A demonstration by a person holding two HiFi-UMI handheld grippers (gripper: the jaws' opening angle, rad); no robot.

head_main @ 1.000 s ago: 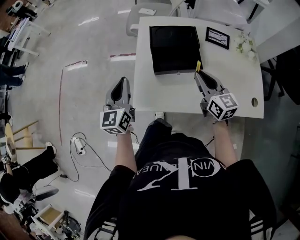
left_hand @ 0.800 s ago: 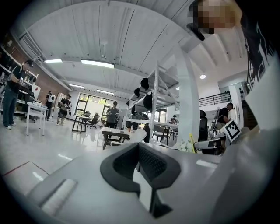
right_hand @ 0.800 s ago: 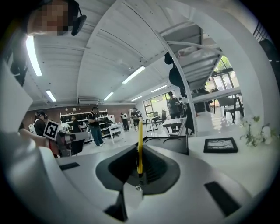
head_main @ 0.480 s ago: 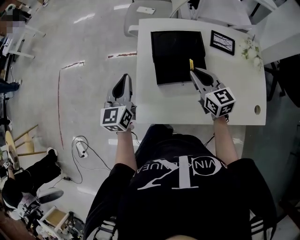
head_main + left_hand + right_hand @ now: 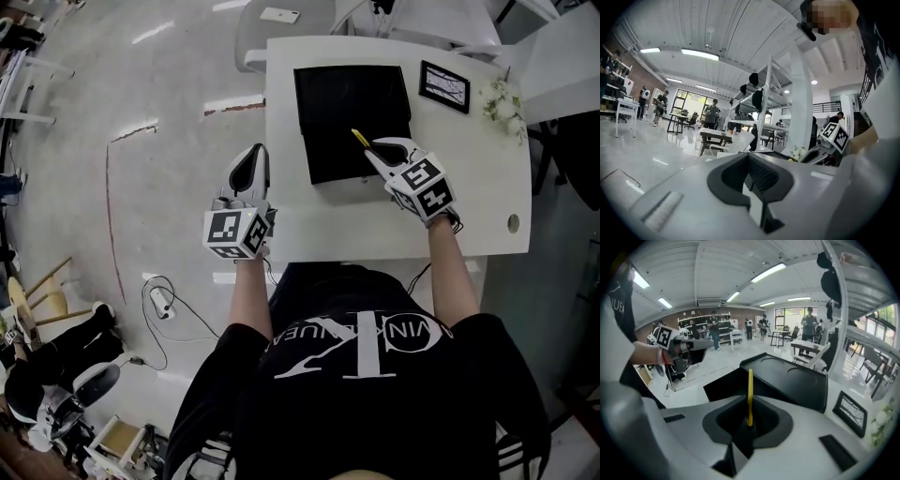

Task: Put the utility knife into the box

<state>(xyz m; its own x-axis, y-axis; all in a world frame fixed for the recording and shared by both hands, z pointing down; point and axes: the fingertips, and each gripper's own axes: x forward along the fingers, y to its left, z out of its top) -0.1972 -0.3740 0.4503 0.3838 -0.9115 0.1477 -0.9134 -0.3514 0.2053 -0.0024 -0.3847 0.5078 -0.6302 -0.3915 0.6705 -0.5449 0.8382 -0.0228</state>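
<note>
Readable writing is scarce. The person's black T-shirt (image 5: 366, 375) carries large white lettering that reaches the head view upside-down and reversed, so it cannot be read whole. Each gripper's cube shows only black-and-white square markers, no words. The small black-framed picture (image 5: 444, 86) at the far right of the white tabletop (image 5: 469, 225) shows thin pale lines, too small to make out.

The right gripper (image 5: 749, 423) has its jaws clamped on the slim yellow utility knife (image 5: 750, 394). The knife stands on edge between them, its free end reaching forward. In the head view the right gripper (image 5: 375, 148) is at the near right part of the black rectangular box (image 5: 347, 103), and the knife (image 5: 359, 139) juts out over the box's dark inside, above it and not lying in it.

The left gripper (image 5: 754, 180) has its jaws together with nothing between them. From the head view the left gripper (image 5: 251, 155) hangs just off the tabletop's left edge, over the pale glossy floor (image 5: 169, 112), well apart from the box.

The box sits toward the far left of the tabletop, its left wall near the tabletop's left edge. To its right lies a broad bare stretch, bounded by the framed picture, a cluster of small white flowers (image 5: 502, 103) at the far right corner and a round hole (image 5: 513, 223) near the right edge. A bare strip also runs along the near edge in front of the person. On the floor to the left are a thin red line (image 5: 108, 187) and a looped cable (image 5: 169, 305).
</note>
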